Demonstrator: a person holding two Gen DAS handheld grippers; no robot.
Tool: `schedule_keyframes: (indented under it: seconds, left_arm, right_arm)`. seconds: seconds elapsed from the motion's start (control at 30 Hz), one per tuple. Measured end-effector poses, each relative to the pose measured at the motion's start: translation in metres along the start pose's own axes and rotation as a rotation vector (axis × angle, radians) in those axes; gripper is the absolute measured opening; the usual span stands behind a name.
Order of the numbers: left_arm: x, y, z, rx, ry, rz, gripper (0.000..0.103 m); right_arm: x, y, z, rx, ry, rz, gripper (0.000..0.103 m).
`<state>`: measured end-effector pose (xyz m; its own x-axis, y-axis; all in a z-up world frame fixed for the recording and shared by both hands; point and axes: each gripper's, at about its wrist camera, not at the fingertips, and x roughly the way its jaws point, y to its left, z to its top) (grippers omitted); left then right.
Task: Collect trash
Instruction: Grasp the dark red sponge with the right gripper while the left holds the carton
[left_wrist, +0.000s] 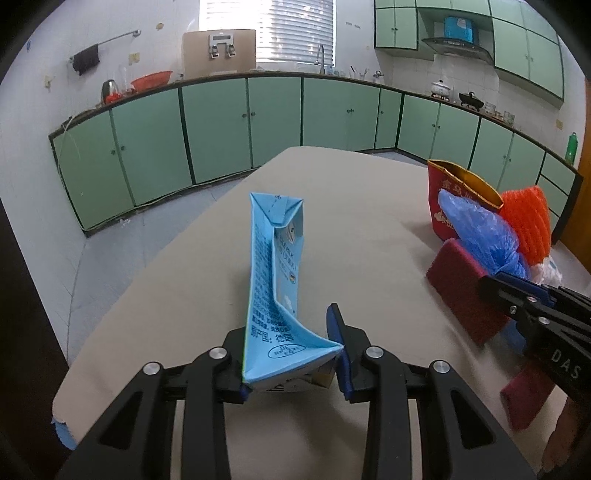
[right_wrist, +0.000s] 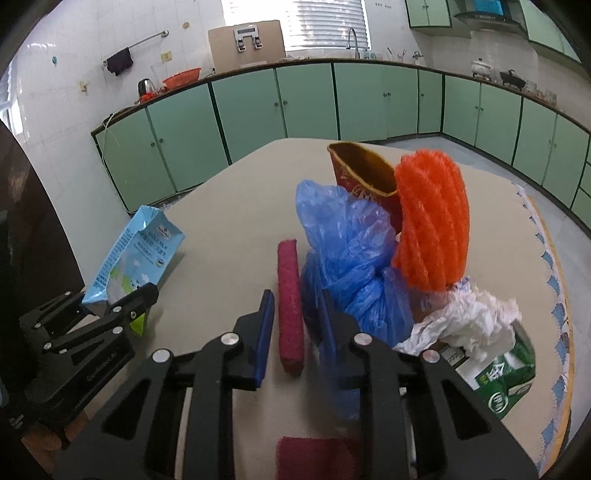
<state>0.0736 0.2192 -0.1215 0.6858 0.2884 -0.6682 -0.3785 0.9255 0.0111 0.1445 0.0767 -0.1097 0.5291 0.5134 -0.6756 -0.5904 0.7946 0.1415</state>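
Observation:
My left gripper (left_wrist: 291, 332) is shut on the bottom end of a flattened light-blue milk carton (left_wrist: 275, 266), which points away over the table; the same carton (right_wrist: 144, 251) shows at the left of the right wrist view. My right gripper (right_wrist: 295, 295) straddles a dark red scouring pad (right_wrist: 290, 306) standing on its edge. A narrow gap shows on each side of the pad, so the jaws are open. In the left wrist view that gripper (left_wrist: 517, 302) and pad (left_wrist: 465, 288) are at the right.
Just right of the pad is a pile: a blue plastic bag (right_wrist: 351, 251), orange mesh (right_wrist: 432, 218), a red paper bag (right_wrist: 354, 166), crumpled white paper (right_wrist: 472, 317) and a green carton (right_wrist: 506, 380). Another dark red piece (right_wrist: 314, 458) lies under my right gripper. The beige-covered table (right_wrist: 229, 221) ends at the left.

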Motion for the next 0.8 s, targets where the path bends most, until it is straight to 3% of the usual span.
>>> schedule_keyframes:
  seconds: [0.2,0.3,0.57,0.67,0.8]
  left_arm:
    - [0.001,-0.006,0.001,0.012,0.011,0.012,0.034]
    - [0.0,-0.007,0.001,0.018,0.005,0.014,0.034]
    - [-0.001,-0.011,-0.002,0.028,0.005,0.012,0.034]
    - [0.0,-0.01,-0.002,0.03,0.007,0.01,0.034]
    - [-0.002,-0.01,-0.002,0.038,0.002,0.014,0.034]
  right_arm:
    - [-0.001,0.003,-0.002,0.002,0.016,0.013,0.025]
    - [-0.013,0.005,-0.003,-0.009,-0.014,-0.001,0.036]
    - [-0.042,-0.007,-0.006,0.029,-0.089,-0.015,0.036]
    - [-0.04,-0.007,-0.005,0.043,-0.061,0.015,0.036]
    - [-0.034,0.002,-0.009,0.031,-0.029,0.044,0.029]
